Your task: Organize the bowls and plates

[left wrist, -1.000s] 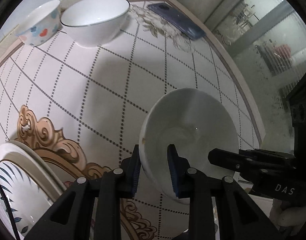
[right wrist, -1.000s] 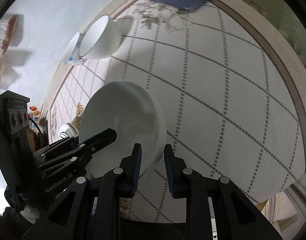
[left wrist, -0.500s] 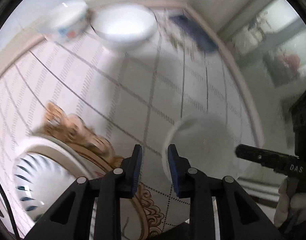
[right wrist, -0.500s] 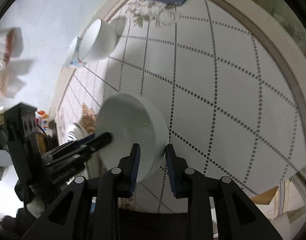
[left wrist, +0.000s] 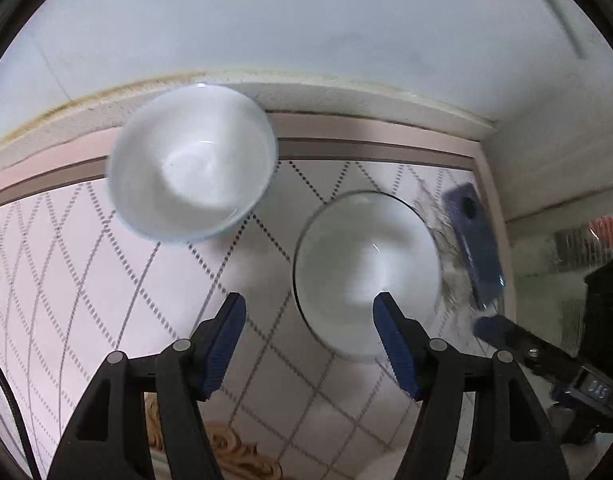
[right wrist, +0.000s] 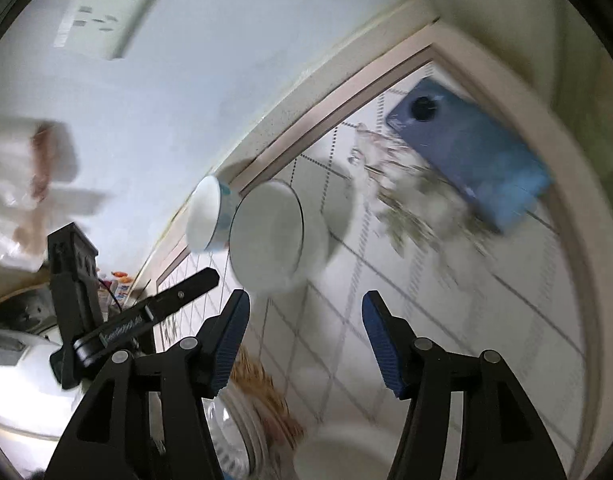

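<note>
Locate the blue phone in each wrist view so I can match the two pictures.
Left wrist view: the blue phone lies at the right edge, just right of the nearer white bowl.
Right wrist view: the phone is upper right, beyond the open tongs.
Shared landmark: the pink table border along the wall.
</note>
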Demonstrator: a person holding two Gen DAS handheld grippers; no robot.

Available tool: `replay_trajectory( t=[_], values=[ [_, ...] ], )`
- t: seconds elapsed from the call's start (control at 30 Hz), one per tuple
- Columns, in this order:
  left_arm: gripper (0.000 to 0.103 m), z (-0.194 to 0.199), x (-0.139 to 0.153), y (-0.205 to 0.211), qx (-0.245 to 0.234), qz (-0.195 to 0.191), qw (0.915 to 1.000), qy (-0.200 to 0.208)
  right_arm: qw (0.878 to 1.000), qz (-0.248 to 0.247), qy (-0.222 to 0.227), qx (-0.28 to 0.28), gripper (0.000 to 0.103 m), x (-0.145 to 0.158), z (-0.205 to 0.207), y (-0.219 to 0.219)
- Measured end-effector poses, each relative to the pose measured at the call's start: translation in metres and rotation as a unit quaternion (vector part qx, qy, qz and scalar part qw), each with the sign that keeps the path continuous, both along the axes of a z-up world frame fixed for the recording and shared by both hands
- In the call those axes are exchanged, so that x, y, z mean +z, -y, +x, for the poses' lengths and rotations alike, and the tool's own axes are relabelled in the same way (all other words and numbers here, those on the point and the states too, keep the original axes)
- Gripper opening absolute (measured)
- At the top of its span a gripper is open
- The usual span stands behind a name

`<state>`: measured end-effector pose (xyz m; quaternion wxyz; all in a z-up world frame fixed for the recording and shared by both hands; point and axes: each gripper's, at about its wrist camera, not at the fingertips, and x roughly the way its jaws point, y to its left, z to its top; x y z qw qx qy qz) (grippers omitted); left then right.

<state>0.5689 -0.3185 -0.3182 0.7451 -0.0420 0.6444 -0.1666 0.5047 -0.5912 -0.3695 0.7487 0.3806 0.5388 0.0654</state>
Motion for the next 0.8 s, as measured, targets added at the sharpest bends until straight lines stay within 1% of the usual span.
replay_trajectory(
  t=[0.07, 0.1, 0.13, 0.17, 0.2, 0.23, 0.27, 0.37, 0.6, 0.7, 0.8],
  values=[
    [0.062, 0.011, -0.013, 0.005, -0.001, 0.003, 0.9999, -0.015, 1.0, 0.011, -0.018, 0.006, 0.06, -0.02, 0.023, -0.007],
    [0.062, 0.014, -0.017, 0.006, -0.002, 0.004, 0.9998, -0.018, 1.0, 0.015, -0.024, 0.005, 0.056, -0.027, 0.03, -0.009],
    [0.059, 0.017, -0.021, 0.009, -0.005, 0.007, 0.9998, -0.018, 0.999, 0.018, -0.03, 0.007, 0.052, -0.035, 0.036, -0.011],
    [0.048, 0.019, -0.024, 0.01, -0.012, 0.008, 0.9997, -0.017, 0.999, 0.018, -0.038, 0.007, 0.043, -0.043, 0.042, -0.012],
    [0.031, 0.02, -0.027, 0.012, -0.02, 0.011, 0.9996, -0.018, 0.999, 0.02, -0.043, 0.007, 0.035, -0.048, 0.045, -0.013],
    [0.024, 0.02, -0.03, 0.015, -0.028, 0.014, 0.9993, -0.021, 0.999, 0.025, -0.046, 0.007, 0.031, -0.054, 0.047, -0.015],
    [0.019, 0.021, -0.032, 0.017, -0.033, 0.015, 0.9991, -0.022, 0.999, 0.026, -0.048, 0.006, 0.021, -0.057, 0.049, -0.015],
    [0.017, 0.02, -0.033, 0.016, -0.036, 0.021, 0.9991, -0.009, 0.999, 0.015, -0.043, 0.006, 0.021, -0.056, 0.052, -0.018],
    [0.017, 0.009, -0.026, 0.015, -0.038, 0.022, 0.999, 0.004, 0.999, -0.013, -0.038, 0.011, 0.02, -0.051, 0.058, -0.03],
    [0.017, -0.002, -0.014, 0.016, -0.041, 0.013, 0.999, 0.01, 0.999, -0.016, -0.035, 0.011, 0.02, -0.044, 0.048, -0.03],
    [0.017, -0.016, 0.003, 0.015, -0.049, 0.005, 0.9986, 0.02, 0.999, -0.022, -0.023, 0.01, 0.02, -0.027, 0.035, -0.028]
  ],
)
